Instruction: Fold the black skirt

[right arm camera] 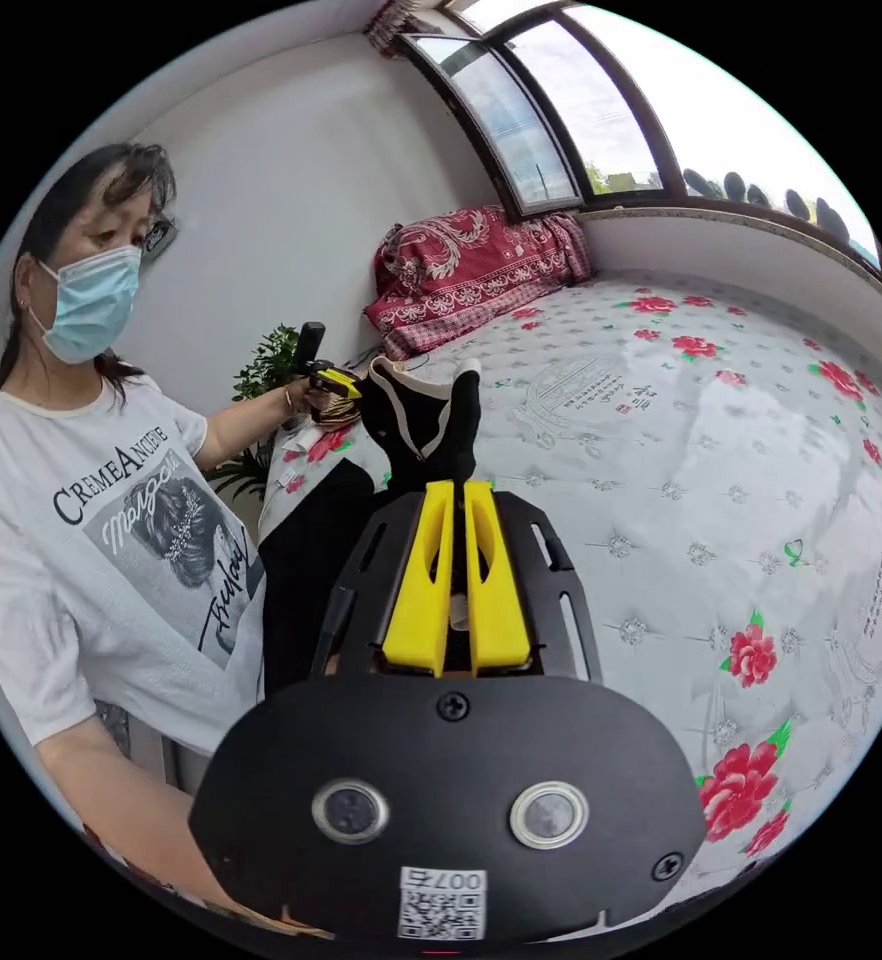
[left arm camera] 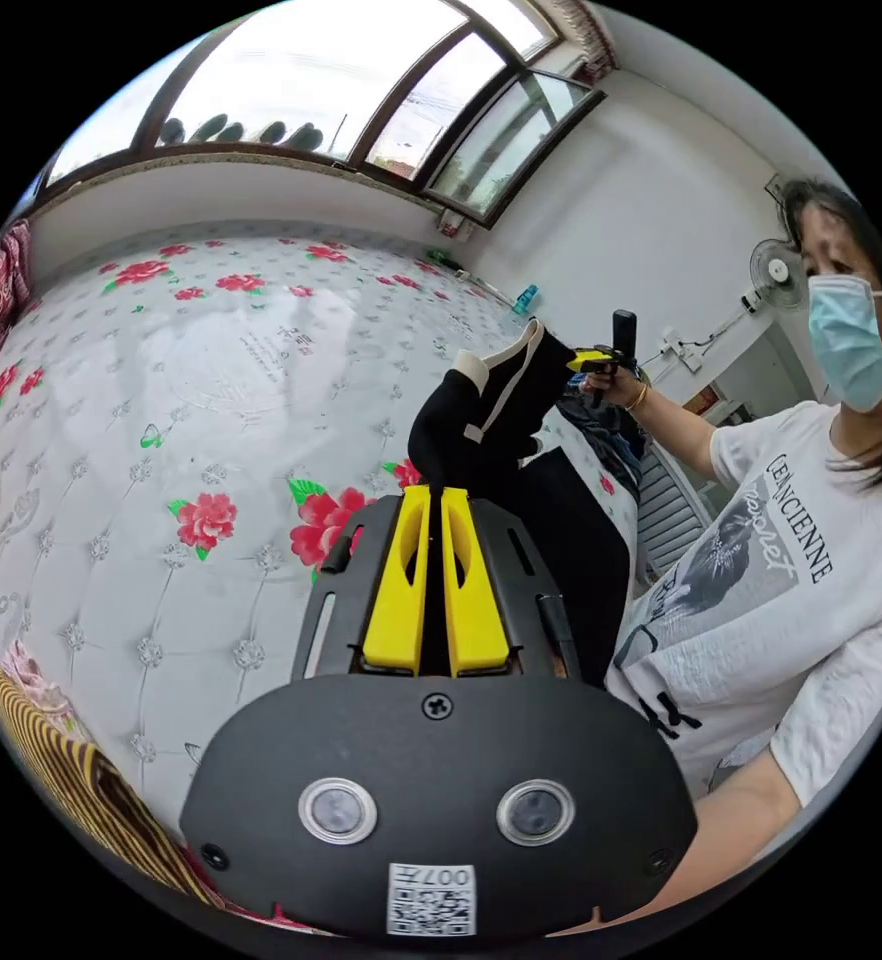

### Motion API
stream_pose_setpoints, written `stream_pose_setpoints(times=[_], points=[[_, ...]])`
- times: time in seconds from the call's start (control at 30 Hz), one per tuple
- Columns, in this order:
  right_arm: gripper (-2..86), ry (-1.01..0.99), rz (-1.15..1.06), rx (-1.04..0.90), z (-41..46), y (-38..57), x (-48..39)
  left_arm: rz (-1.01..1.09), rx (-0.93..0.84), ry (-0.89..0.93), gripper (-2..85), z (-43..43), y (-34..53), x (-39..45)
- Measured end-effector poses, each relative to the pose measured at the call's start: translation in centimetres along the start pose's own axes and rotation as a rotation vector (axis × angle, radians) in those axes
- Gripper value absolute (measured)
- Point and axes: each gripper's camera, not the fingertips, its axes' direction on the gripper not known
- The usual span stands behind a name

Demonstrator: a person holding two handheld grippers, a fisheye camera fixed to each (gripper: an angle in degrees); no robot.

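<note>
While both grippers' jaws pinch it, black skirt hangs between them.

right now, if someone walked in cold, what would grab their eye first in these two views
The black skirt hangs in the air, its pale-trimmed waistband stretched between the left gripper and the right gripper, both shut on it. Under it spreads a white quilted bed printed with red flowers, with a red bundle of bedding at the far end below the window. A person in a white printed t-shirt stands at the bedside.
</note>
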Motion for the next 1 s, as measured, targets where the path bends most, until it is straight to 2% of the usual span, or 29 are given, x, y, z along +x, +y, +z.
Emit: stream_pose_setpoints(times=[0.13,0.3,0.4,0.57,0.9,0.93,1.0], points=[[-0.2,0.046,-0.086,-0.062,-0.8,3.3,-8.9,0.068,-0.048,-0.036,-0.9,-0.3,5.4,6.2],[-0.2,0.064,-0.086,-0.309,4.9,9.5,-18.0,0.031,-0.224,-0.01,-0.9,4.8,14.2,10.5],[-0.1,0.048,-0.056,-0.479,11.6,13.0,-19.4,-0.028,-0.296,-0.011,-0.9,9.3,18.6,9.8],[0.3,0.104,-0.071,-0.705,19.9,16.4,-19.4,-0.028,-0.41,-0.016,-0.9,13.9,21.0,8.5],[4.4,0.015,0.012,-0.748,18.0,14.6,-17.7,-0.062,-0.481,-0.029,-1.0,12.4,23.7,6.4],[4.6,0.02,0.012,-0.737,17.6,14.2,-17.7,-0.06,-0.475,-0.033,-1.0,12.1,23.6,6.3],[5.0,0.038,0.019,-0.598,15.9,12.0,-17.3,-0.04,-0.391,-0.083,-1.0,11.1,22.5,6.2]])
